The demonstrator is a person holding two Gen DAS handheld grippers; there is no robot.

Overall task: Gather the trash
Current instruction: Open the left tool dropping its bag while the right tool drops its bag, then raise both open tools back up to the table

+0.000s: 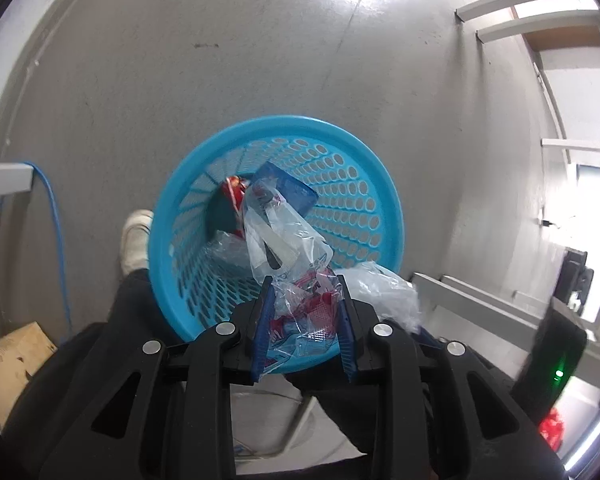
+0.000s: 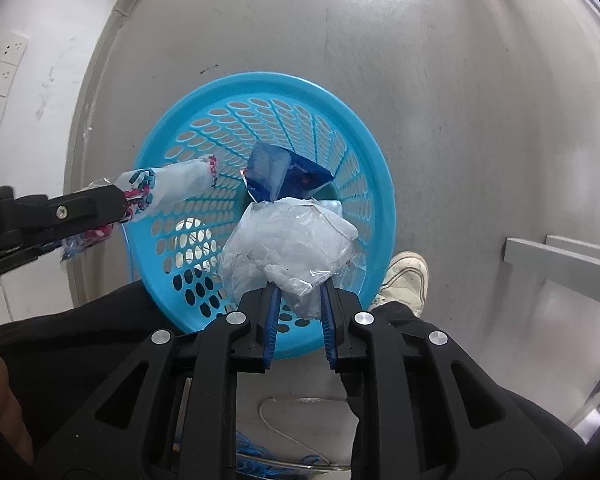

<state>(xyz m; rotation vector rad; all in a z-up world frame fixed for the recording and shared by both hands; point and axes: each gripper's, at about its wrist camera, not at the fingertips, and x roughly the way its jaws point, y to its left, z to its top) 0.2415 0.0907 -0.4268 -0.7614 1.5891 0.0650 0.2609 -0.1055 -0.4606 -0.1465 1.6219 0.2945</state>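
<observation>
While held over round blue perforated plastic basket (image 1: 380,184) at frame centre, clear printed wrapper (image 1: 300,304) is clamped by left gripper (image 1: 305,304); crumpled translucent plastic bag (image 2: 288,248) is pinched by right gripper (image 2: 298,300) jaws. Both judged light, limp, slippery; bunched folds best gripped.

One round blue perforated plastic basket (image 2: 370,184). Inside it, one dark blue foil packet (image 2: 276,172) and one red wrapper (image 1: 234,196). Above its rim, two clear crumpled plastic bags (image 2: 296,236) (image 1: 288,236).
</observation>
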